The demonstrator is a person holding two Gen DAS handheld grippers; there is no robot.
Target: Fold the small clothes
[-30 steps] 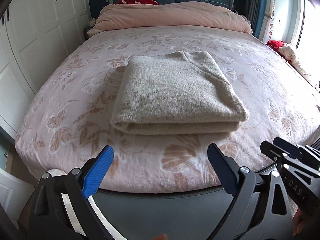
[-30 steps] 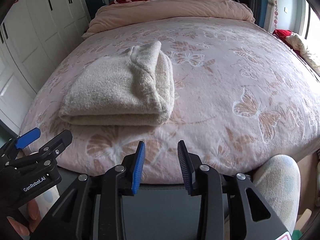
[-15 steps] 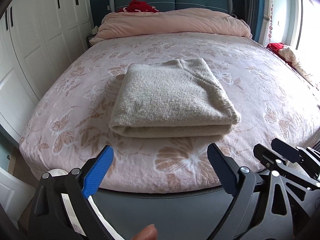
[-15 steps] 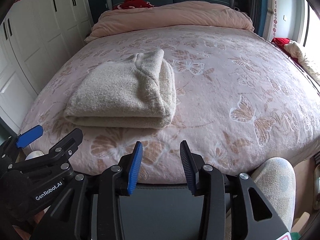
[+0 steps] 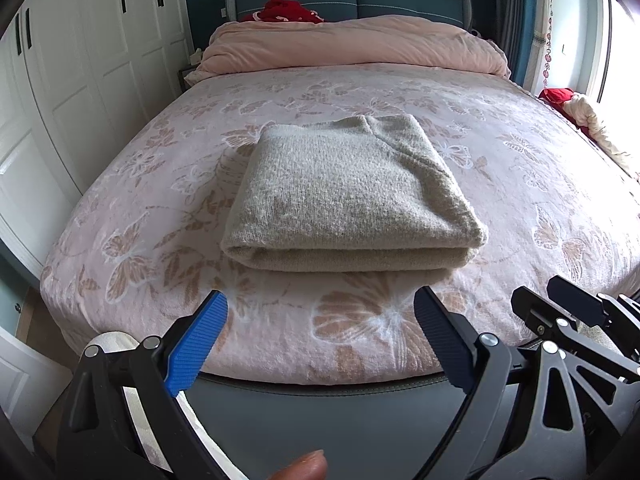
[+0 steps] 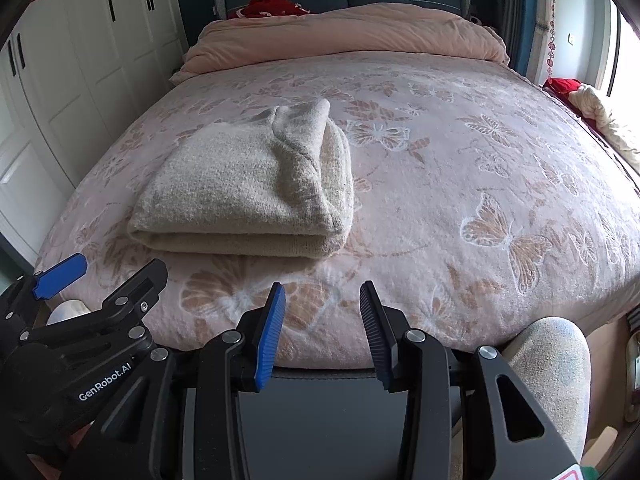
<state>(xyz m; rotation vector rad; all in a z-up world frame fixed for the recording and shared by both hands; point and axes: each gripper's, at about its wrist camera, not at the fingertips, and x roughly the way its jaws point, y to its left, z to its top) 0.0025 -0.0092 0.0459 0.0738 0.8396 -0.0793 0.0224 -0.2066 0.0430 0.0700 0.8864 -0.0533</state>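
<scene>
A beige knitted sweater lies folded into a thick rectangle on the pink butterfly-patterned bed. It also shows in the right wrist view, left of centre. My left gripper is open wide and empty, held off the bed's near edge, short of the sweater. My right gripper is open with a narrower gap, empty, near the bed's front edge and right of the sweater. The left gripper shows in the right wrist view at lower left.
A rolled pink duvet lies at the bed's head below a blue headboard with a red item. White wardrobes stand on the left. Red and cream clothes lie at the right by the window. A person's knee is at lower right.
Both grippers have drawn back and tilted a little, so the sweater sits lower and farther in view. The right gripper's jaws have opened slightly. The sweater has not moved.
</scene>
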